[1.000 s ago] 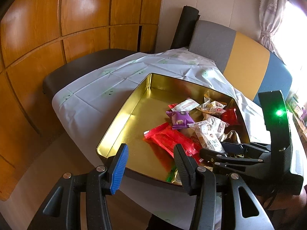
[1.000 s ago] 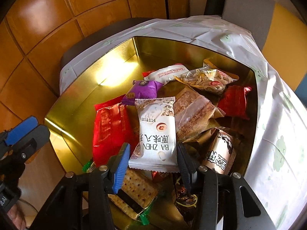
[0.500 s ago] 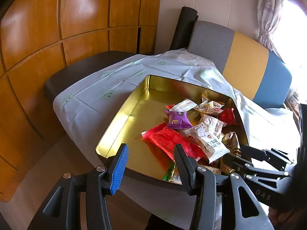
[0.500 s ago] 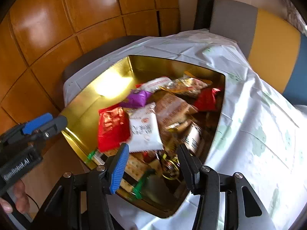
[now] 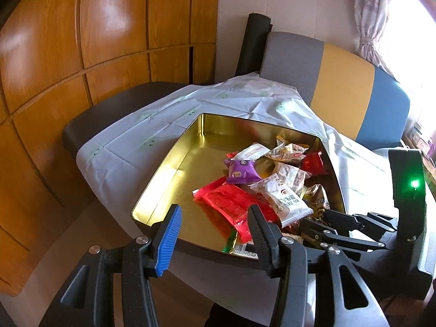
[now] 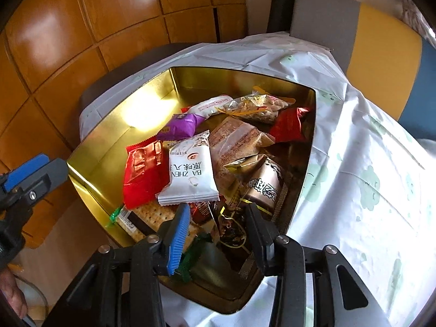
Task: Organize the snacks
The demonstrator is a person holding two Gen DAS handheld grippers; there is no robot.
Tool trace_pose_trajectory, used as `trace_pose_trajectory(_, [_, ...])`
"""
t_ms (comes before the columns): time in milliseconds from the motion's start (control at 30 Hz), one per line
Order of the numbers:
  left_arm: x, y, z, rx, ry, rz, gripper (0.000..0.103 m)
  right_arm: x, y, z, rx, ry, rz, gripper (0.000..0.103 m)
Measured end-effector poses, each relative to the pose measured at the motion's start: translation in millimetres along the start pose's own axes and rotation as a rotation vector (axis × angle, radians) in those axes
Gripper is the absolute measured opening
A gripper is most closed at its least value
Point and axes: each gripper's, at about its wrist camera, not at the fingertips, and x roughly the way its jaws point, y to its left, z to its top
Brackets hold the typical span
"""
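Gold tin (image 6: pixel 109 147) of snack packets (image 6: pixel 190 174) (heaped along its right wall); left gripper (image 5: pixel 215 231) opening, empty; right gripper (image 6: pixel 218 229) closing, nothing gripped.

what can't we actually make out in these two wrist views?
- Right wrist: snacks at the near corner of the gold tin are shadowed and partly behind the right gripper; wrappers unreadable. Its jaws are closing with nothing gripped.
- Right wrist: cracker packet mostly buried under the white packet.
- Left wrist: tin's near right corner hidden by the right gripper.
- Left wrist: window blown out.
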Motion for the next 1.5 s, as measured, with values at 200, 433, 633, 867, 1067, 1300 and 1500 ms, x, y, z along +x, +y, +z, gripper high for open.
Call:
trace_pose_trajectory(200, [-13.4,-3.5,0.2,0.006,-0.045,0.004,0.057,-37.3,2.2,-5.1,0.041,-0.119,-0.041,0.057])
trace_pose_trajectory(433, [-26.9,-13.1,-1.7,0.019,-0.083,-0.003,0.066,-69.3,-1.0,-23.7,0.109,-0.19,-0.097,0.069])
trace_pose_trajectory(633, [-35.1,-22.0,-3.6,0.022,-0.135,0.004,0.067,-79.5,-3.1,-34.2,0.107,-0.207,-0.134,0.07])
trace_pose_trajectory(867, [-42.6,-28.5,-5.0,0.047,-0.178,0.054,0.067,-81.3,-3.0,-38.5,0.114,-0.206,-0.133,0.074])
trace_pose_trajectory(1067, [-42.5,-24.9,-4.7,0.025,-0.172,0.053,0.066,-83.1,-2.0,-38.9,0.117,-0.216,-0.139,0.076])
trace_pose_trajectory(1300, [-43.1,-24.7,-4.8,0.028,-0.182,0.061,0.066,-82.0,-2.2,-38.4,0.121,-0.21,-0.131,0.076])
trace_pose_trajectory(1500, [-42.5,-24.1,-4.7,0.023,-0.177,0.057,0.066,-81.7,-0.3,-38.2,0.116,-0.212,-0.129,0.078])
